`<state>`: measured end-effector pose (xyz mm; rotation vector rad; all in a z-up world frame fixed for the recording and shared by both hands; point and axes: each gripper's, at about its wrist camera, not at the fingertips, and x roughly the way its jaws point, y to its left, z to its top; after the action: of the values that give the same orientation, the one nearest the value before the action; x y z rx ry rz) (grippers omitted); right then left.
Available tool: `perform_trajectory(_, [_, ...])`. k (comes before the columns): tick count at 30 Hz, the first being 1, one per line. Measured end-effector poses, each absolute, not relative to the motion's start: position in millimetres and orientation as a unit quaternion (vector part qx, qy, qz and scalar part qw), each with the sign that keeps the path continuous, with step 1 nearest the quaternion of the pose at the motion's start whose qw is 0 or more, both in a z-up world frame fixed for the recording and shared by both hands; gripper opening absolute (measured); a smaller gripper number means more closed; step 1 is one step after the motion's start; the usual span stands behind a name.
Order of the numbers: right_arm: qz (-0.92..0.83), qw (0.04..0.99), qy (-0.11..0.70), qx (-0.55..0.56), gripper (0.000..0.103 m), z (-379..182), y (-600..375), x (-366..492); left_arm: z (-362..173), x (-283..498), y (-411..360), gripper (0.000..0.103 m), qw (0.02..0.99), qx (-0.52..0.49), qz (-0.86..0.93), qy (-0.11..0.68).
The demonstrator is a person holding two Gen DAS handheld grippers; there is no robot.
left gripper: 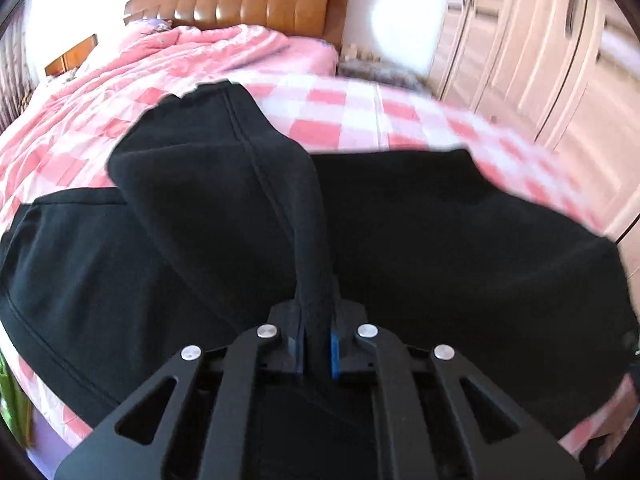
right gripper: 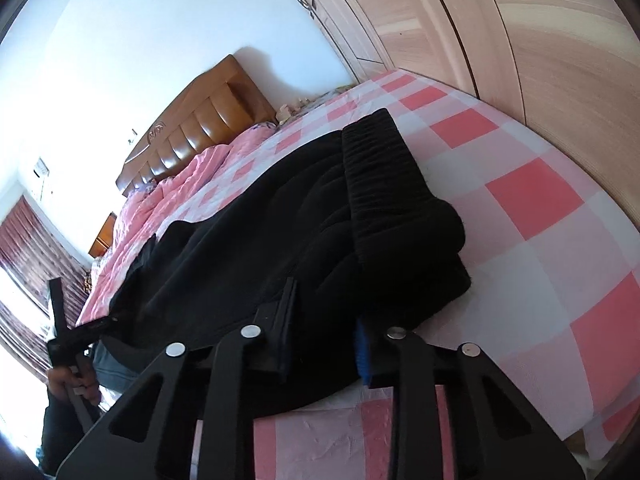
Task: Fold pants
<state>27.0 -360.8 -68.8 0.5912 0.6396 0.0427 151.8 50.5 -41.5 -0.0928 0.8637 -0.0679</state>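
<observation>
both tongs, left (left gripper: 316, 312) and right (right gripper: 326, 308), pinch black pants (left gripper: 420, 240) edges near the checkered bed's (right gripper: 520, 200) edge.

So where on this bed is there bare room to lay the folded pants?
Free: checked sheet between the black pants and the wardrobe, and between pants and headboard. Crowded: the rumpled pink quilt at the far side.

Bright daylight, blown-out white wall (right gripper: 160, 40), fisheye-curved edges, motion blur at right.
</observation>
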Motion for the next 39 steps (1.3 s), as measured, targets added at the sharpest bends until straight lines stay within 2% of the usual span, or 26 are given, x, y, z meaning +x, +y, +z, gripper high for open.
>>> perform_trajectory(4, [0.039, 0.913, 0.285, 0.288, 0.020, -57, -355, 21, -5, 114, 58, 0.008, 0.939, -0.011, -0.035, 0.343])
perform_trajectory(7, [0.049, 0.919, 0.278, 0.276, 0.019, -49, -348, 20, 7, 95, 61, 0.008, 0.947, 0.007, -0.027, 0.320])
perform_trajectory(12, [0.036, 0.895, 0.320, 0.309, 0.017, -80, -354, 21, -36, 95, 65, 0.008, 0.924, 0.022, -0.022, 0.381])
perform_trajectory(15, [0.035, 0.896, 0.318, 0.308, 0.016, -78, -356, 18, -55, 87, 60, 0.008, 0.924, 0.057, -0.012, 0.377])
perform_trajectory(20, [0.005, 0.915, 0.298, 0.272, 0.016, -58, -349, 13, -49, 84, 65, 0.009, 0.925, 0.033, -0.023, 0.377])
perform_trajectory(27, [-0.002, 0.902, 0.324, 0.285, 0.015, -77, -355, 13, -60, 83, 58, 0.016, 0.925, 0.066, -0.008, 0.373])
perform_trajectory(34, [-0.013, 0.911, 0.324, 0.257, 0.015, -69, -345, 13, -57, 77, 62, 0.014, 0.925, 0.056, -0.016, 0.375])
perform_trajectory(39, [-0.012, 0.904, 0.337, 0.264, 0.015, -76, -350, 15, -63, 74, 58, 0.018, 0.923, 0.070, -0.014, 0.379])
